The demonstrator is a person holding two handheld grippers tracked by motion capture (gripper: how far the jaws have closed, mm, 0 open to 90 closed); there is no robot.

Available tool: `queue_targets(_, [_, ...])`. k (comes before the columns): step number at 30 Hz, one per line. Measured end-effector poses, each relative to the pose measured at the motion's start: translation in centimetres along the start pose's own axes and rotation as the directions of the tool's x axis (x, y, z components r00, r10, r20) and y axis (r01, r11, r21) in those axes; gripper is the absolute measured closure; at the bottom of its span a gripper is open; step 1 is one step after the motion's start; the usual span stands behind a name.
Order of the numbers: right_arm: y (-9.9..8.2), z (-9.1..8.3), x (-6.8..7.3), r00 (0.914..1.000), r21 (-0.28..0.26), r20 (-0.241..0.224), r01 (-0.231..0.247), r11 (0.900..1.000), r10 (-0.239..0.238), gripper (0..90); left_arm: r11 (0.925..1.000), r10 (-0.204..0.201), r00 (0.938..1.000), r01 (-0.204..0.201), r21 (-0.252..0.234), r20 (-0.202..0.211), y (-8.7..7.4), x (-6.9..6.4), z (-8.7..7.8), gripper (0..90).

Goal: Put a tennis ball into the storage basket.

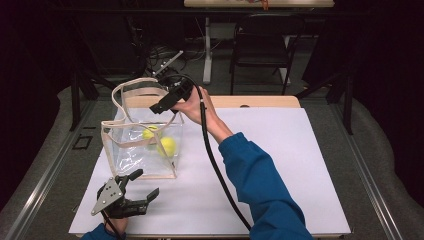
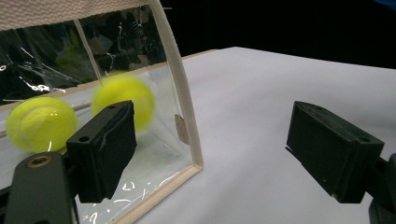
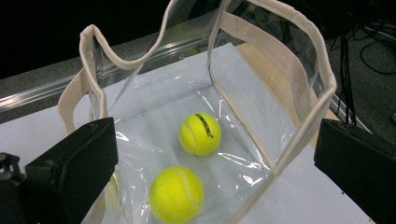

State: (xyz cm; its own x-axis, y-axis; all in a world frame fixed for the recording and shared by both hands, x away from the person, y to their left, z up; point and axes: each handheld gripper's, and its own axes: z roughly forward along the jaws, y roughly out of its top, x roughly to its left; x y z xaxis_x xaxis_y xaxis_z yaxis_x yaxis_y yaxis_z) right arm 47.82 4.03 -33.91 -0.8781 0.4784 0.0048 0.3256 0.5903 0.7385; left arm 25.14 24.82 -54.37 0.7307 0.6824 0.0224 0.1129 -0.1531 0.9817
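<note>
My right hand-held gripper [image 1: 162,106] hung over the open mouth of the clear bag [image 1: 131,162], its jaws wide apart with nothing between them. My left hand-held gripper [image 1: 140,186] rested low on the white surface [image 1: 280,165], just beside the bag's near corner, and its jaws also stood apart and empty.

Both tennis balls lay on the bag's floor. In the right gripper view, one ball [image 3: 200,133] sat farther in with its dark print turned up, and the other ball [image 3: 176,193] lay nearer to me; they were close but, as far as I could tell, not touching.

I judged the balls light and springy, with a felt nap that grips well on pads, but round enough to roll off at a nudge. A squeeze across the widest part seemed the safest hold. The bag looked light and floppy: thin creased film that would buckle or slide under a push, stiffened only by its beige webbing trim [image 3: 299,135]. I would have taken it by that trim or by a strap handle [image 1: 132,86], never by the slick film.

By my count: two tennis balls, one bag, two strap handles, two hand-held grippers.
</note>
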Motion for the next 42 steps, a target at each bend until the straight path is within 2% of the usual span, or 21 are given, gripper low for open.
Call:
queue_targets(9, [-2.4,-2.0,-0.3,1.0000,-0.040,-0.008,-0.007,0.9992,0.006,0.0,1.0000,0.006,1.0000,-0.006,0.004,-0.003,0.0,-0.1,0.0,15.9])
queue_targets(14, [-3.3,-3.0,-0.5,1.0000,-0.066,0.006,-0.006,0.9978,0.007,0.0,1.0000,0.005,1.0000,-0.005,0.000,-0.004,0.0,-0.1,0.0,15.8])
queue_targets(21, [-5.7,-4.8,-0.9,0.9998,-0.086,0.013,-0.013,0.9962,0.014,0.0,1.0000,0.009,0.9999,-0.009,0.002,-0.007,0.1,-0.2,0.0,15.9])
queue_targets(27, [-7.3,-5.7,-1.0,0.9994,-0.090,0.027,-0.020,0.9957,0.022,0.0,1.0000,0.008,0.9999,-0.008,0.002,-0.007,0.1,-0.1,0.0,15.9])
queue_targets(31, [-9.1,-6.3,-1.0,0.9990,-0.080,0.035,-0.024,0.9965,0.027,0.0,0.9999,0.011,0.9999,-0.011,0.003,-0.008,0.1,-0.2,0.0,15.9])
queue_targets(35, [-9.9,-6.6,-0.9,0.9983,-0.071,0.051,-0.023,0.9972,0.027,0.0,1.0000,0.009,0.9999,-0.009,0.002,-0.009,0.1,-0.1,0.0,15.9])
queue_targets(42, [-12.1,-7.6,-0.5,0.9970,-0.082,0.074,-0.015,0.9965,0.021,0.0,0.9999,0.012,0.9998,-0.012,0.002,-0.014,0.1,-0.1,0.0,15.9])
